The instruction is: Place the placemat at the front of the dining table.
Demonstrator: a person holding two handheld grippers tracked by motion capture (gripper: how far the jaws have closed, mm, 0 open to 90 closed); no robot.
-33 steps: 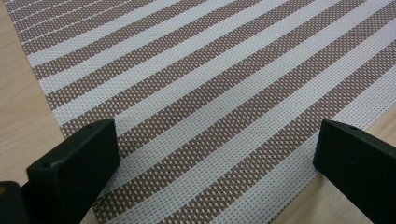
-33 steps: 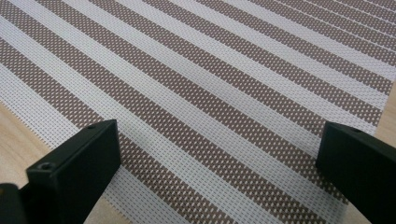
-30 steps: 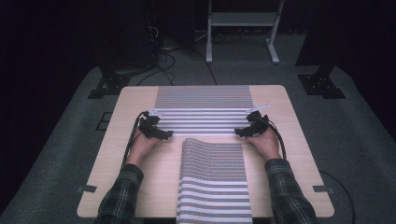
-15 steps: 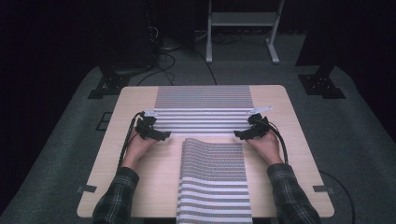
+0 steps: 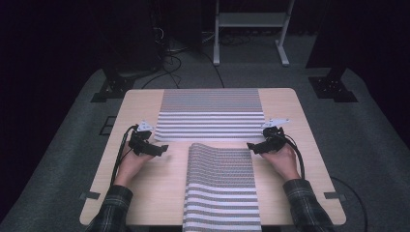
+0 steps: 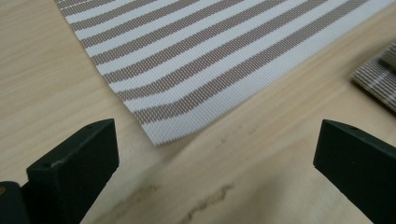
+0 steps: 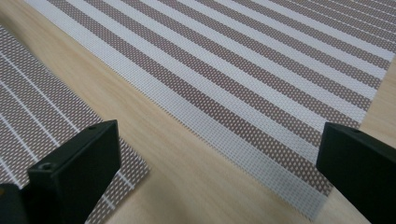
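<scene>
Two striped woven mats lie on the wooden table [image 5: 300, 121]. The far mat [image 5: 211, 113] is flat across the back half. The near mat [image 5: 220, 188] runs from the middle to the front edge, its far end slightly humped. My left gripper [image 5: 159, 149] rests left of the near mat, open, its jaws facing the far mat's near-left corner [image 6: 187, 70] with nothing between them [image 6: 217, 158]. My right gripper [image 5: 253, 146] sits open at the near mat's far-right corner [image 7: 42, 116], and the far mat's near-right corner [image 7: 261, 65] lies ahead of its jaws [image 7: 219, 163].
Bare wood flanks the near mat on both sides. Small tape marks [image 5: 89, 195] sit near the front corners. Behind the table stand a white frame [image 5: 251, 29] and black stand bases [image 5: 333, 87], with cables on the grey carpet.
Both hands have drawn the grippers back a little toward the front edge, away from the far mat's near edge. The mats lie as before.
</scene>
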